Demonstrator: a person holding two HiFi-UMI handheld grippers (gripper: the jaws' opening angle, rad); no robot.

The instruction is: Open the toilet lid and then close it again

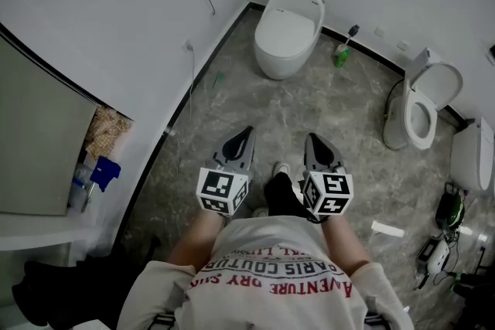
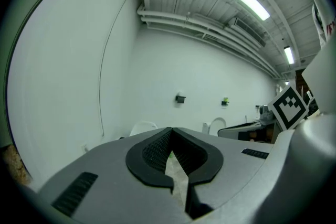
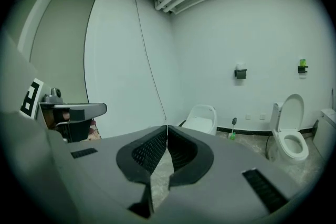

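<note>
The left gripper (image 1: 244,134) and the right gripper (image 1: 314,140) are held with jaws pressed together. Nothing is clamped or touched, and both are well apart from the toilet (image 1: 288,27) by the far wall, whose lid (image 1: 292,11) is down. A second toilet (image 1: 404,120), lid raised, is seen at the right; in the left gripper view both toilets are largely hidden behind the gripper's body.

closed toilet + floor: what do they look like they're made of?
Closed toilet: probably glazed white ceramic, going by the smooth, rounded, uniformly white shell. The lid could be plastic; can't tell from here.
Floor: grey stone or marble-look tile with pale veining and a slight sheen. Real stone or a printed pattern is unclear.
</note>
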